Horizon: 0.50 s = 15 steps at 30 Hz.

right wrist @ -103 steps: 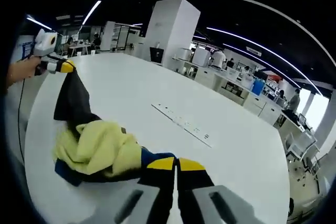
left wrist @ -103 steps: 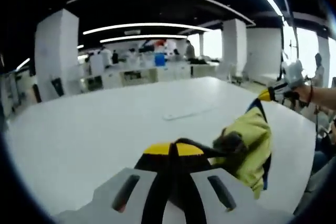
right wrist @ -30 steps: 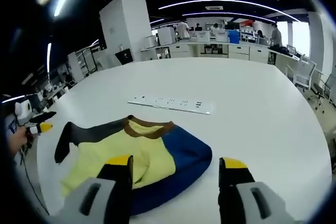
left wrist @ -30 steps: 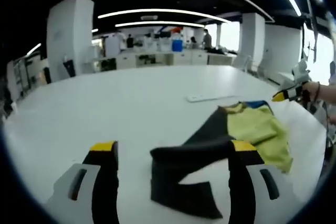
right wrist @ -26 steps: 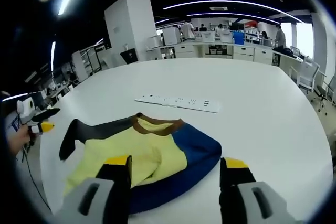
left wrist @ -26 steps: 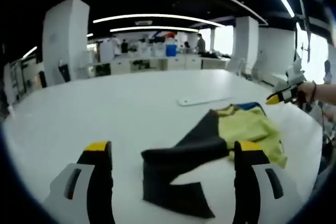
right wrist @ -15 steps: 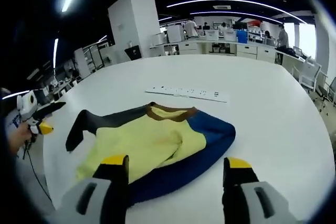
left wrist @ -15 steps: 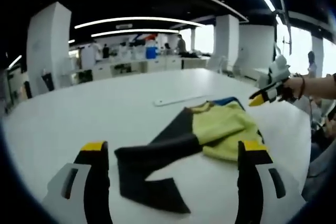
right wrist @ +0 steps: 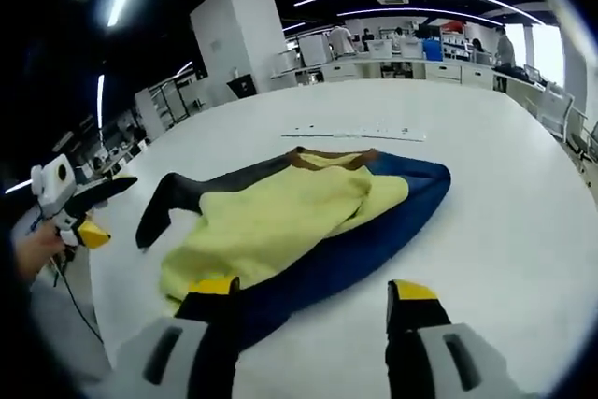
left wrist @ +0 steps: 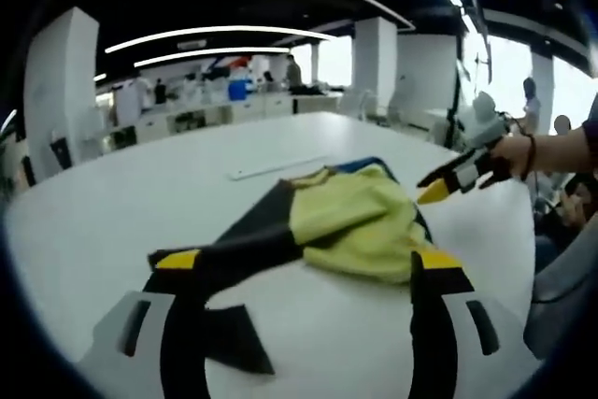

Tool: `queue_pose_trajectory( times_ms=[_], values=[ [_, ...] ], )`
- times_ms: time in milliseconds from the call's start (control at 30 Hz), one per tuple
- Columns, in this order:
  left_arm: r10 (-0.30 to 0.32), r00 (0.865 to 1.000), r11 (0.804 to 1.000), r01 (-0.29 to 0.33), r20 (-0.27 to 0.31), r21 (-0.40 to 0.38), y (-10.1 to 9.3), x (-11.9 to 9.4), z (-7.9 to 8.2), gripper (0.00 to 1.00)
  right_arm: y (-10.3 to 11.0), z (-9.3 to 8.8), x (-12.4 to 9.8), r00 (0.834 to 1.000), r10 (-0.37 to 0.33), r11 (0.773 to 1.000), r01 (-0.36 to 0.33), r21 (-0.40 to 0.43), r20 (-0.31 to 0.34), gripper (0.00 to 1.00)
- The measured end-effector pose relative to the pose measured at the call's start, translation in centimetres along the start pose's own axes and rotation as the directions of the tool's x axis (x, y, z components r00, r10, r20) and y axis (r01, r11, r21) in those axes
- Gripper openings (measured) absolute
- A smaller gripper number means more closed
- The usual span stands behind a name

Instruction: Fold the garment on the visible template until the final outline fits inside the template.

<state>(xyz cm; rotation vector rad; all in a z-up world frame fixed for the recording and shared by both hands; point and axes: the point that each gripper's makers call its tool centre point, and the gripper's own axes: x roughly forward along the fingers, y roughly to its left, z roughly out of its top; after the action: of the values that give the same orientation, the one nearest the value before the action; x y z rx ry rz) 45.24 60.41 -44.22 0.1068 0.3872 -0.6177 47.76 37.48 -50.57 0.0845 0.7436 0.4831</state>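
One garment (right wrist: 299,217), yellow, blue and black, lies crumpled on the white tabletop (right wrist: 486,193) beside one white strip (right wrist: 355,132), with two grippers (left wrist: 299,263) (right wrist: 304,292) spread wide, empty.

Both views are evenly and brightly lit by long white ceiling light strips (left wrist: 215,33), and daylight is admitted through tall windows (left wrist: 509,77) that are blown out. Soft glare is spread across the glossy white round table (right wrist: 505,184). Straight lines are bent by fisheye distortion; edges are blurred and dim.
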Motion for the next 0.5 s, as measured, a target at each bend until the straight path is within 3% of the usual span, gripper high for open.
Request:
queue_pose_trajectory(
  times_ms=[100, 333, 500],
  values=[
    [-0.024, 1.0, 1.0, 0.024, 0.009, 0.017, -1.3, 0.3, 0.0, 0.79, 0.2, -0.6, 0.4, 1.0, 0.006, 1.0, -0.006, 0.016, 0.014, 0.56],
    [-0.039, 0.999, 0.999, 0.039, 0.022, 0.03, -2.0, 1.4, -0.1, 0.69, 0.8, -1.6, 0.4, 0.999, 0.002, 1.0, -0.003, 0.025, 0.037, 0.43],
    [-0.074, 0.997, 0.997, 0.074, 0.007, 0.027, -3.3, 2.3, -0.9, 0.62, 1.7, -2.2, 1.0, 0.998, 0.022, 0.999, -0.024, 0.029, 0.054, 0.27]
  ],
)
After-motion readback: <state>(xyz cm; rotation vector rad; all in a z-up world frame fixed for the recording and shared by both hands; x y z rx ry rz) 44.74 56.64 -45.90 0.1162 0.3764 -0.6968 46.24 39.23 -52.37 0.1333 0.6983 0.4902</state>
